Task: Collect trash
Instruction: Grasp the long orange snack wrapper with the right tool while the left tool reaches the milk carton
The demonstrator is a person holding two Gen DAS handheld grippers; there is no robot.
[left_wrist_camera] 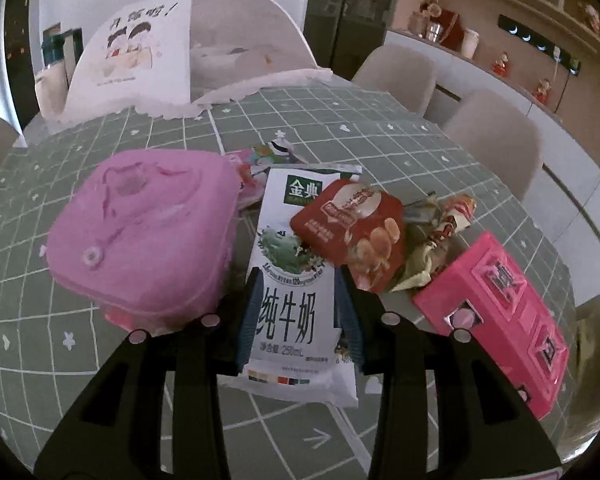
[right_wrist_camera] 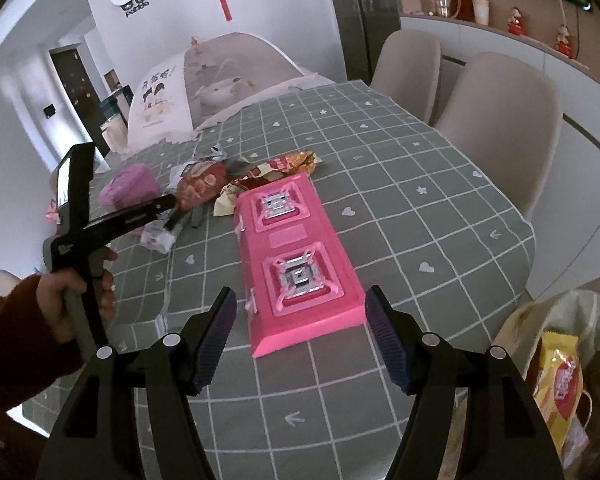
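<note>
Left wrist view: the left hand-held gripper [left_wrist_camera: 296,300] is clenched on the white milk carton [left_wrist_camera: 294,280]; both pads press its sides, and the carton seems to rest on the desk [left_wrist_camera: 380,140].
Landmark: the pink box [right_wrist_camera: 296,256], lying flat on the green checked cloth.
Trash pile: a red snack packet [left_wrist_camera: 352,232] leans on the carton's top; crumpled wrappers [left_wrist_camera: 440,232] lie just beside the pink box, on its far-left side.
Pink lidded container [left_wrist_camera: 140,236]: left of the carton, well apart from the pink box.
Right hand-held gripper [right_wrist_camera: 300,332]: released, jaws wide, nothing between the pads; the near end of the pink box sits just ahead of them.
Trash bag [right_wrist_camera: 560,368]: right of the pink box, past the desk edge, with a yellow packet inside.
Step in hand: I judge the carton is gripped, not yet carried off.
Next move: lift the carton without dragging the red packet, then bring it over to the bag.
</note>
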